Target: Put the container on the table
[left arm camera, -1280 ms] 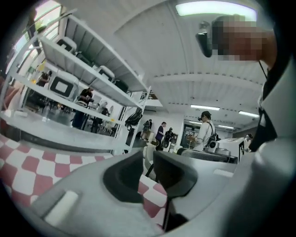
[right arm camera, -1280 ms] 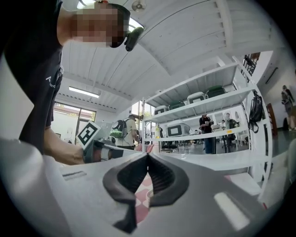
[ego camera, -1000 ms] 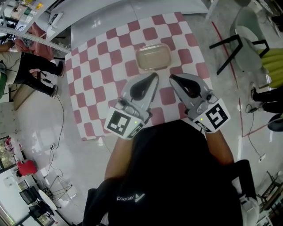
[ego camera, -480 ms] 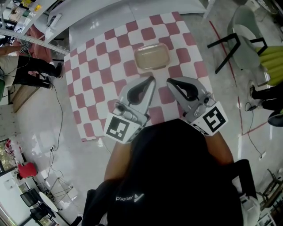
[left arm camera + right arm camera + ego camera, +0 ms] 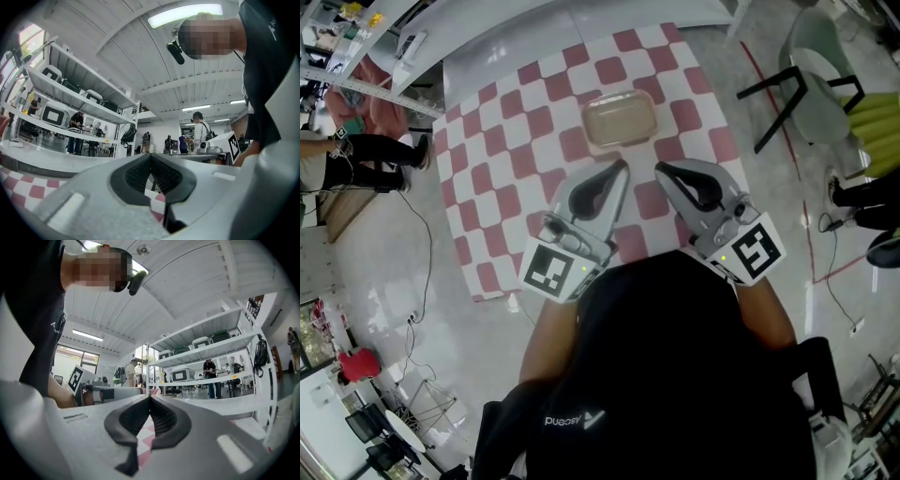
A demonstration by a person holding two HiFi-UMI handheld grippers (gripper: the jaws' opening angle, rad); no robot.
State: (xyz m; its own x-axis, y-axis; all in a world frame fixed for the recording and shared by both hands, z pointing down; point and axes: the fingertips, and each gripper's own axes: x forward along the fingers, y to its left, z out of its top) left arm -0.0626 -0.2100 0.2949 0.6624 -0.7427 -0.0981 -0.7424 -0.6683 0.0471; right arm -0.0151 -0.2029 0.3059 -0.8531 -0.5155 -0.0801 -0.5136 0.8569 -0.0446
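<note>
Left claw (image 5: 622, 169): jaws closed tip to tip, nothing between them. Right claw (image 5: 662, 170): jaws likewise pressed together, empty. Translucent rectangular container (image 5: 620, 120): rests on the red-and-white checked surface (image 5: 487, 178), just ahead of both claw tips, touching neither.

Container (image 5: 620, 120) on checkered table (image 5: 502, 169), left gripper (image 5: 623, 165) and right gripper (image 5: 660, 169) near it
</note>
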